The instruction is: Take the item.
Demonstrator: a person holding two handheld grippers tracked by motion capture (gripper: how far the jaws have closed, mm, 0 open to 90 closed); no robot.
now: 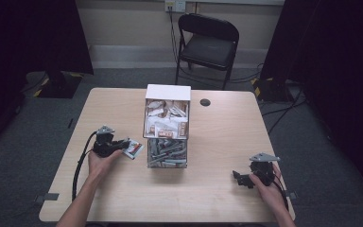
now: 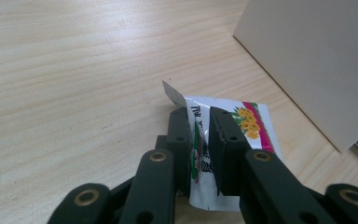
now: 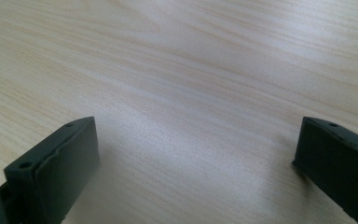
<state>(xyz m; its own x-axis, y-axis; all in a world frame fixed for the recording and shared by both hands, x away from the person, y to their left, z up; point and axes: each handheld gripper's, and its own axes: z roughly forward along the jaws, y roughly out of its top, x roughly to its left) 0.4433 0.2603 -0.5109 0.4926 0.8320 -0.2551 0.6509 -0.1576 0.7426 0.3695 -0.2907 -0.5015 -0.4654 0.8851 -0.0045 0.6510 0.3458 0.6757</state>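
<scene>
STEP: letting go of sachet (image 2: 242, 126) just left of the two-bin box (image 1: 167, 92) | TIP: spread wider, lift straight off, avoid dragging | LEFT: left gripper (image 2: 200, 140) narrow, packet in the gap, pads seemingly slack | RIGHT: right gripper (image 3: 191, 154) gaping wide, holding nothing, parked over table (image 3: 177, 56) | LOOK: flat white foil, yellow flowers, pink stripe, one corner curled.

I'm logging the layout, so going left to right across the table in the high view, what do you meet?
left gripper → flower-print packet → two-compartment box → round hole in the table → right gripper
</scene>
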